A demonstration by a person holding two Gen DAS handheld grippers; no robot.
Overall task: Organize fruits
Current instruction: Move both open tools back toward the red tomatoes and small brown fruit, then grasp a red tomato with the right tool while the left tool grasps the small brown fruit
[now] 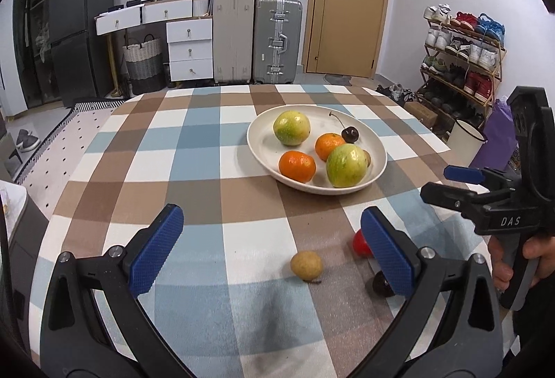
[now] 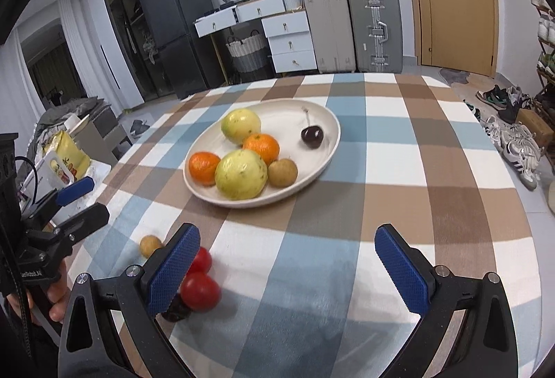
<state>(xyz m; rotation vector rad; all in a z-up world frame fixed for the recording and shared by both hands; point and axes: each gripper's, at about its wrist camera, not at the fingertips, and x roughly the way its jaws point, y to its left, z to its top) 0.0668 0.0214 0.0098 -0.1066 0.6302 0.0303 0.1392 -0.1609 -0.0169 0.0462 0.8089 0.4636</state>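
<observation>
Here both grippers gape wide and empty, the left gripper [image 1: 272, 251] above a small brown fruit [image 1: 306, 265] on the checked tablecloth [image 1: 194, 149], the right gripper [image 2: 288, 268] near two red tomatoes [image 2: 200, 291]. The plate [image 1: 256, 135] of fruit sits farther off. "DAS" marks the right tool.

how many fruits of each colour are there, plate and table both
green: 2
orange: 2
tan: 2
red: 2
dark: 2
total: 10
</observation>
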